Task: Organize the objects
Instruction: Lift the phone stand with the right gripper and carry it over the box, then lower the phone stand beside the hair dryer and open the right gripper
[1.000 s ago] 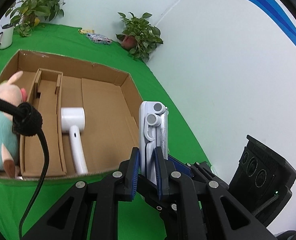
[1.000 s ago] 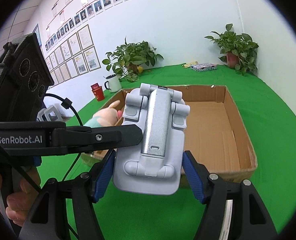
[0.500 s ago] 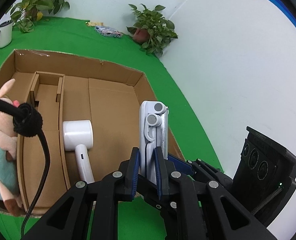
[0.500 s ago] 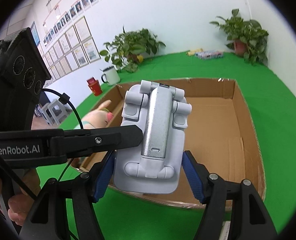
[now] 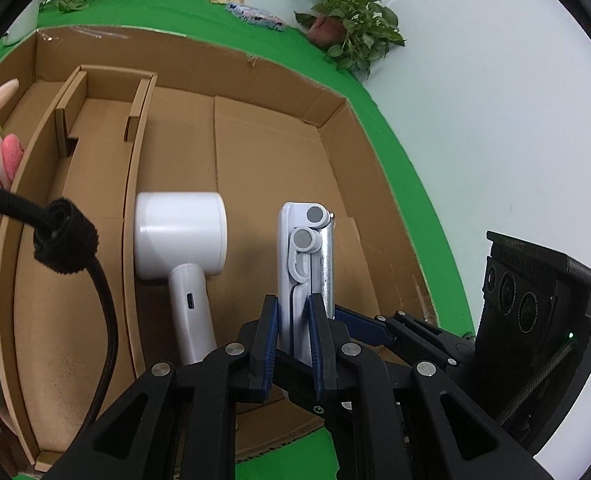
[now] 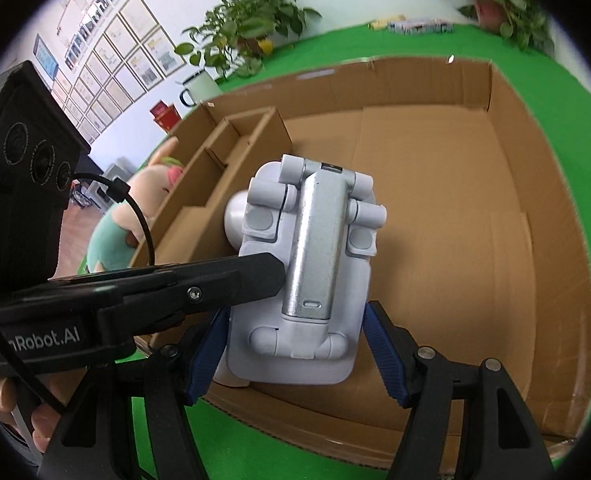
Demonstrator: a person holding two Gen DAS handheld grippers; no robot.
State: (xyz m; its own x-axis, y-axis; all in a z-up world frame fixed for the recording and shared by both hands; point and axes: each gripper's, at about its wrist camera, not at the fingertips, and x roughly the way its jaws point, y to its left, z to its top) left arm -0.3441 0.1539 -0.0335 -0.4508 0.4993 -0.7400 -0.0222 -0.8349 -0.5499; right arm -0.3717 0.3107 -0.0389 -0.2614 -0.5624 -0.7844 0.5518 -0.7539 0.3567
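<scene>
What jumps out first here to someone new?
The folded white phone stand fills the middle of both wrist views, pinched edge-on by the left gripper, with the right gripper around its base, above the open cardboard box. Next is the white hair dryer lying on the box floor just left of the stand. A pink and teal plush toy sits beyond the box's left dividers.

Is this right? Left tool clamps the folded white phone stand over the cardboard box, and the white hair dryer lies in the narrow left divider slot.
Not quite. The left tool does clamp the folded white phone stand over the cardboard box, but the white hair dryer lies in the wide main compartment, right of the divider. The left wrist view shows it.
</scene>
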